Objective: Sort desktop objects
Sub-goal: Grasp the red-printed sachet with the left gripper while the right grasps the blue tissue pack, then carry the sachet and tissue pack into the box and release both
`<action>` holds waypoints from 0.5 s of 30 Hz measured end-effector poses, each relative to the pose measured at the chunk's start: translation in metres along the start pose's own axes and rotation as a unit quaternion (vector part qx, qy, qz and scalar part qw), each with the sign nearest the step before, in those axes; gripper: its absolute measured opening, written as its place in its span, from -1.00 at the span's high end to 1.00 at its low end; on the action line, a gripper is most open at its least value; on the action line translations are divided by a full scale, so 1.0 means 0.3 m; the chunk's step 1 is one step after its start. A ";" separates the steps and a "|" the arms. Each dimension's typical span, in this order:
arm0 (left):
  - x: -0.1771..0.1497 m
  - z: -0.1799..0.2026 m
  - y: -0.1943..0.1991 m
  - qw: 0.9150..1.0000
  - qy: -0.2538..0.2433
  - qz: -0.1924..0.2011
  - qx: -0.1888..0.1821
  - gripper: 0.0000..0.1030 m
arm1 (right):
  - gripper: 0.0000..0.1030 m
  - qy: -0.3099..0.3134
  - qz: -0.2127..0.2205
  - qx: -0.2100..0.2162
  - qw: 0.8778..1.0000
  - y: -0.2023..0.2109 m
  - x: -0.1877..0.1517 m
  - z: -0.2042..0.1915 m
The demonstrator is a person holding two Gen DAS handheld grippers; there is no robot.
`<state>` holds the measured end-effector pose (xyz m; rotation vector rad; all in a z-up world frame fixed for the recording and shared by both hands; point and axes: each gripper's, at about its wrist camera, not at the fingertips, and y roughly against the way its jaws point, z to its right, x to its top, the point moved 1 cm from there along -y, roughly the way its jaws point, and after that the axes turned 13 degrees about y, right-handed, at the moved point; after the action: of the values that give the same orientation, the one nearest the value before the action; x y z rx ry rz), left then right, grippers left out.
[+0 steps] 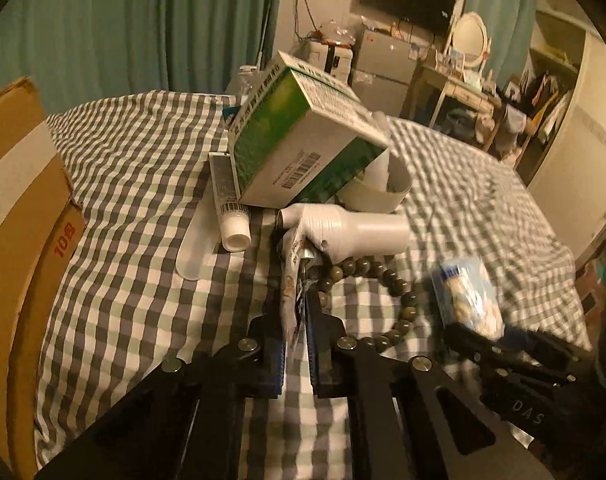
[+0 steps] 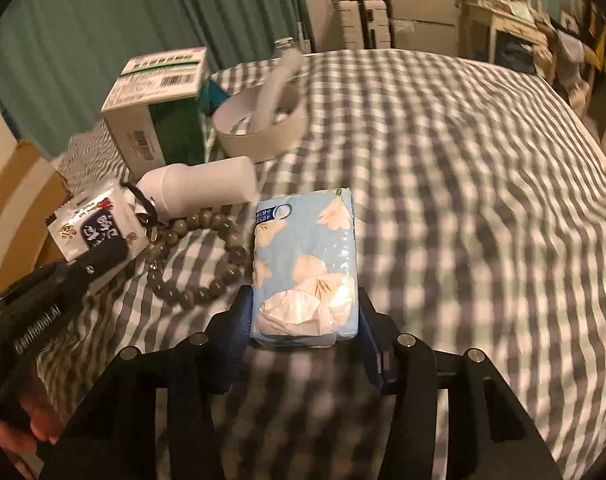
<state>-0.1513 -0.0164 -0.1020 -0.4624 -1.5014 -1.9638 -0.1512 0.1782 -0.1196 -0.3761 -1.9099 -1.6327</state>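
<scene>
Two grips at once, both low over the checked bedspread (image 2: 463, 200). Nearest the right wrist camera, the right gripper (image 2: 306, 320) has its jaws on either side of the blue flowered tissue pack (image 2: 305, 264), pads against its near end; the soft wrapper looks pressed there, so I read that as a hold. That pack should be light and squashy, with slick film, so a hold across the short sides near the middle would likely sit steadier than one at the very end.

Over on the left, the left gripper (image 1: 295, 320) is clamped tight on the thin foil sachet (image 1: 293, 280), seen edge-on between the pads. The sachet is flat, floppy and near weightless; it looks pinched near one edge, so the rest may flap.

Just beyond lies the loop of green beads (image 1: 383, 280), loose and heavy for its size, likely to slither if taken by one bead. Behind it the white bottle (image 1: 355, 232) lies on its side, smooth and prone to roll. Farther back, the tube (image 1: 227, 200) and the green carton (image 1: 303, 132), stiff but tilted, leaning against a white bowl (image 2: 263, 128).
</scene>
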 end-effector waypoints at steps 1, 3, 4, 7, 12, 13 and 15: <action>-0.001 0.002 0.017 1.000 0.007 0.000 -0.008 0.84 | 0.08 -0.003 -0.003 -0.003 1.000 0.016 -0.015 0.015; -0.004 0.006 0.045 1.000 0.008 0.000 -0.015 0.84 | 0.08 -0.014 -0.004 -0.001 1.000 0.043 -0.032 0.034; -0.010 0.010 0.060 1.000 0.006 0.000 -0.019 0.86 | 0.08 -0.024 -0.005 0.004 1.000 0.058 -0.039 0.046; -0.025 0.015 0.090 1.000 0.002 -0.003 -0.021 0.88 | 0.08 -0.036 -0.002 0.002 0.999 0.109 -0.054 0.059; -0.045 0.015 0.158 0.999 0.020 -0.012 -0.037 0.92 | 0.08 -0.054 -0.004 0.003 0.999 0.191 -0.108 0.063; -0.053 0.021 0.181 0.999 0.017 -0.008 -0.038 0.92 | 0.08 -0.055 -0.006 0.004 0.998 0.213 -0.116 0.063; -0.061 0.034 0.216 0.999 0.010 -0.005 -0.039 0.92 | 0.08 -0.058 -0.001 0.006 0.998 0.253 -0.124 0.060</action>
<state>-0.0959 -0.0126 -0.0624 -0.4682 -1.4206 -2.0349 -0.0837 0.2173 -0.0826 -0.4722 -2.0044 -1.6326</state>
